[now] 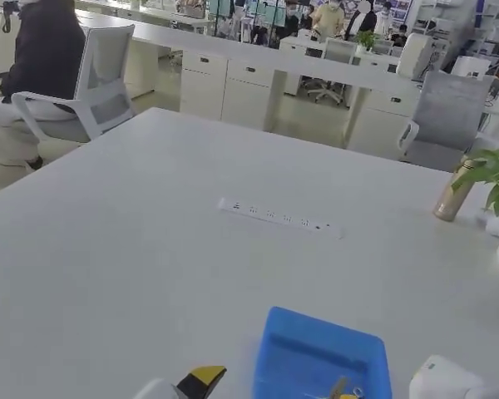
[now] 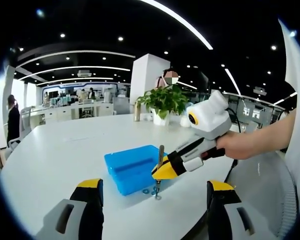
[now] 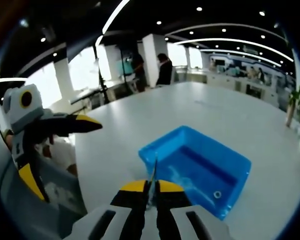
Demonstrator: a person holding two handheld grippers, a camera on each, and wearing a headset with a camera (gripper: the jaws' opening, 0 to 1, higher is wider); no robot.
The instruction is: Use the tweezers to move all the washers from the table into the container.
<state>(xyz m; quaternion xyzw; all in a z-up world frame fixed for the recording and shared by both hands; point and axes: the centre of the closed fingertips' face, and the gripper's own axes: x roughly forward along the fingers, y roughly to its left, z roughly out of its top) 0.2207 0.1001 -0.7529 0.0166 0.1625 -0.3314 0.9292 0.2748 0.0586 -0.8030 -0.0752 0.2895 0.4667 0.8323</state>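
Gaping wide, left gripper [image 2: 155, 185] holds nothing. Blue container [image 2: 132, 167] open-topped, on white table [image 2: 65, 150]. Small silver ring washers [image 2: 146, 191] on table just beside its near wall; one washer [image 3: 217, 194] inside. Right gripper [image 3: 151, 187] pinched tight on thin tweezers [image 3: 154, 170], tips by table washers.

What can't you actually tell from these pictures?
- The washers by the container: too small to count in the left gripper view.
- Tips of the tweezers: blurred in the right gripper view; holding a washer or not, unclear.
- Container's near side: cut off by the head view's bottom edge.
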